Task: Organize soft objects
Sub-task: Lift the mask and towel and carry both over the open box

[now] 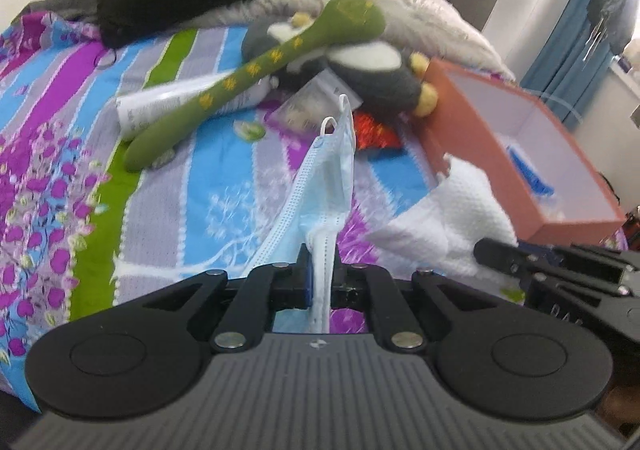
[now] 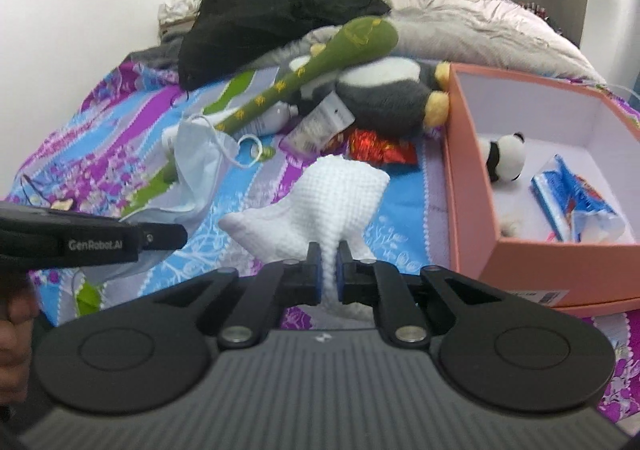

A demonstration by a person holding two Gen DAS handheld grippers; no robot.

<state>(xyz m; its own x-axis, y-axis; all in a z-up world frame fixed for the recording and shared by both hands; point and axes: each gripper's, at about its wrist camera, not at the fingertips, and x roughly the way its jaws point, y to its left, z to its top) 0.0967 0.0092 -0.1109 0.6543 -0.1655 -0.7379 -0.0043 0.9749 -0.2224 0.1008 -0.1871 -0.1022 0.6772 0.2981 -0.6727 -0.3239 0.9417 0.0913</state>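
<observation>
"GenRobot.AI" stands on the left claw (image 2: 160,238) body (white lettering); nothing else legible.

Left tongs (image 1: 320,274) are clamped tight on a mask (image 1: 320,186), jaws nearly touching, the mask hanging up off the bed. Right tongs (image 2: 328,270) pinch a white cloth (image 2: 332,194) between blue pads (image 2: 317,274), held level. Both sit side by side, left tongs' tip crossing the right wrist view.
</observation>
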